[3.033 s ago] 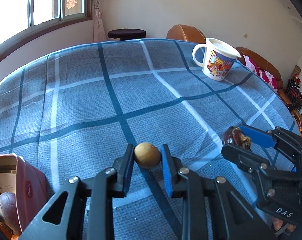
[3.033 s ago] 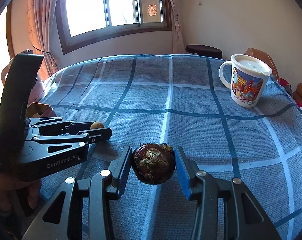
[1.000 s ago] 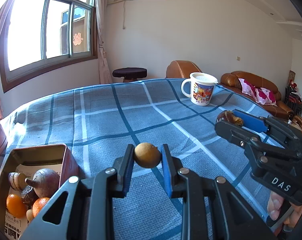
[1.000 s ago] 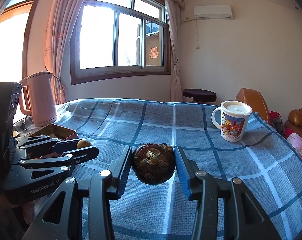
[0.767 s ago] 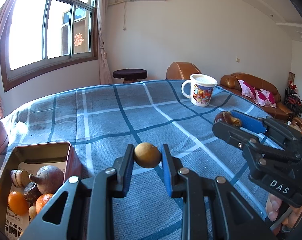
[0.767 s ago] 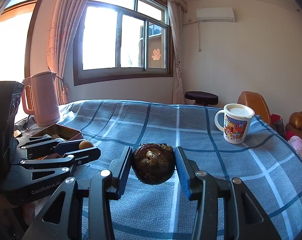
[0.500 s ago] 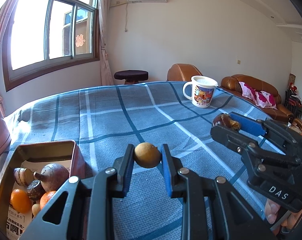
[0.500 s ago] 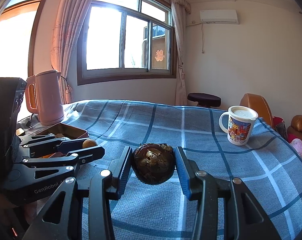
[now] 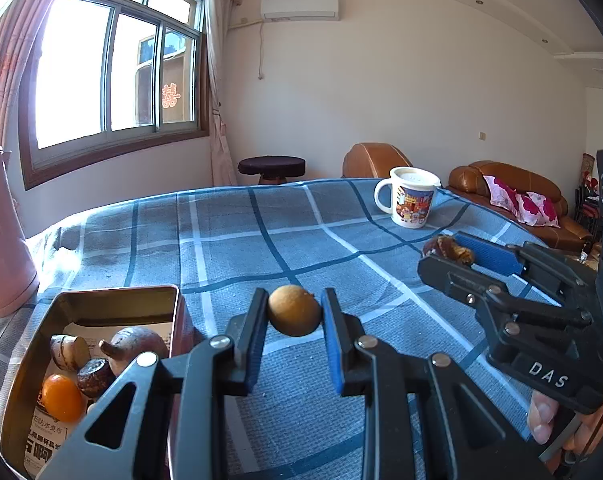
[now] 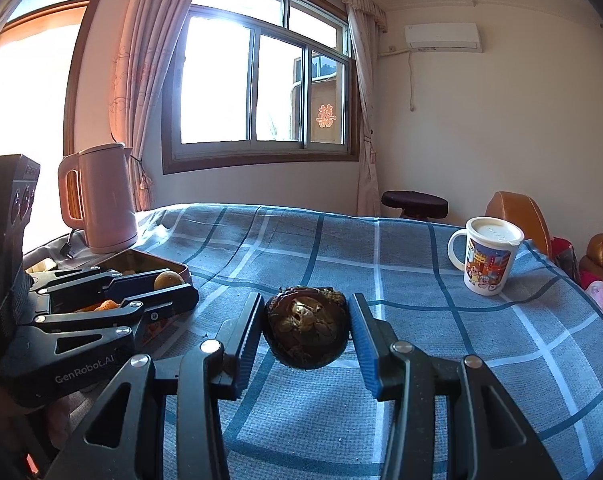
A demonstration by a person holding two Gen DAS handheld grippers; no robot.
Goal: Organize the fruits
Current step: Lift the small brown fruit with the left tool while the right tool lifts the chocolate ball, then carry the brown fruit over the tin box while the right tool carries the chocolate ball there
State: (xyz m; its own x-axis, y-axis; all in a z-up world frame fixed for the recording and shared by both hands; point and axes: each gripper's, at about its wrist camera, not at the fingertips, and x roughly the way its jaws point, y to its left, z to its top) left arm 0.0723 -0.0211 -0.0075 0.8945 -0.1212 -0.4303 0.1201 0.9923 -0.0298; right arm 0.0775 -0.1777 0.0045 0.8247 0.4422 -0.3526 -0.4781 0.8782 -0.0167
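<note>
left gripper (image 9: pixel 294 316) clamped on small tan round fruit (image 9: pixel 294 310) between its pads, right gripper (image 10: pixel 306 330) clamped on dark wrinkled fruit (image 10: pixel 306 331), metal tin (image 9: pixel 101 300) lower left of left gripper

The open metal tin (image 9: pixel 113 295) of fruit is cut off by the left wrist picture's lower edge – its printed paper liner (image 9: pixel 47 438) is unreadable. In the right wrist view, black gripper arms hide most of it; only 2 orange bits (image 10: pixel 108 305) show.

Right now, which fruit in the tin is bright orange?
The round one at the near left of the tin; the other fruits beside it are brown or dark.
</note>
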